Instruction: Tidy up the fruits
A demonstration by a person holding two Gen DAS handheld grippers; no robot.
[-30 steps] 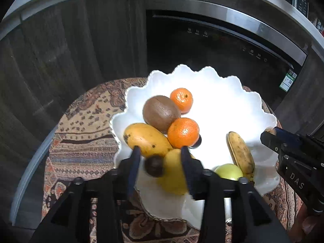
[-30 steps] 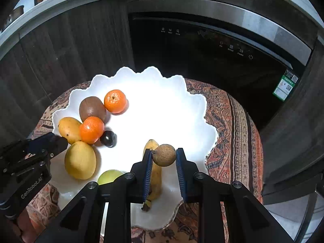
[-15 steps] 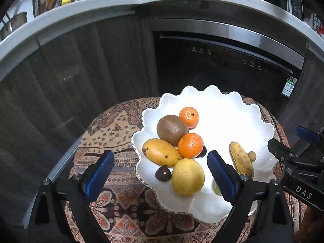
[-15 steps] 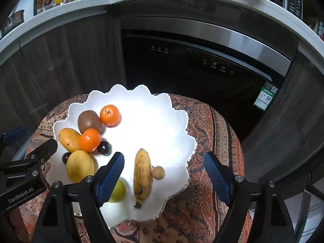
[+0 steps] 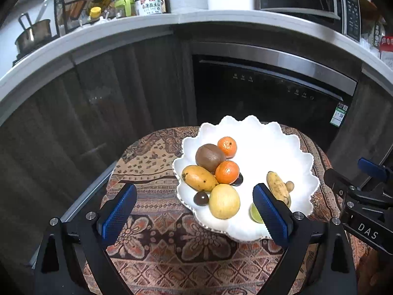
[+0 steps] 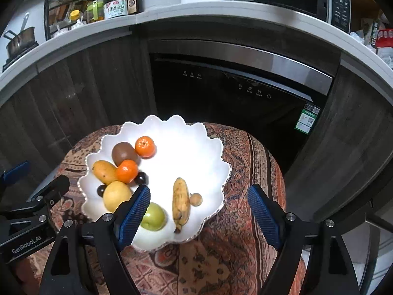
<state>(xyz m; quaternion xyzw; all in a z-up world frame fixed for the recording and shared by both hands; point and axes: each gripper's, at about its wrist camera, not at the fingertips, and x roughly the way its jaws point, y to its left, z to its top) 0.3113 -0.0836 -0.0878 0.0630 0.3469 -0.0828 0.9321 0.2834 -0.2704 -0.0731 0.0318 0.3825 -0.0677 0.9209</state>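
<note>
A white scalloped plate (image 5: 270, 147) (image 6: 186, 142) sits on a patterned cloth. On it lie two oranges (image 5: 227, 172), a kiwi (image 5: 209, 157), a mango (image 5: 199, 178), a round yellow fruit (image 5: 224, 201), a banana (image 6: 181, 202) and a green fruit (image 6: 153, 216). A small dark fruit (image 5: 201, 198) rests near the plate's left rim. A small brown fruit (image 6: 196, 199) lies against the banana. My left gripper (image 5: 194, 188) hangs open above the plate's near left side, holding nothing. My right gripper (image 6: 199, 189) is open above the near right side, also with nothing in it.
The cloth (image 5: 157, 221) covers a small round table in front of dark wood cabinets and a black built-in appliance (image 6: 233, 93). On the counter above stand bottles (image 6: 115, 0), a pot (image 5: 32, 36), a white cooker and a microwave.
Both grippers opened and drew back and up from the plate. The left one let go of the small dark fruit; the right one let go of the small brown fruit beside the banana.
</note>
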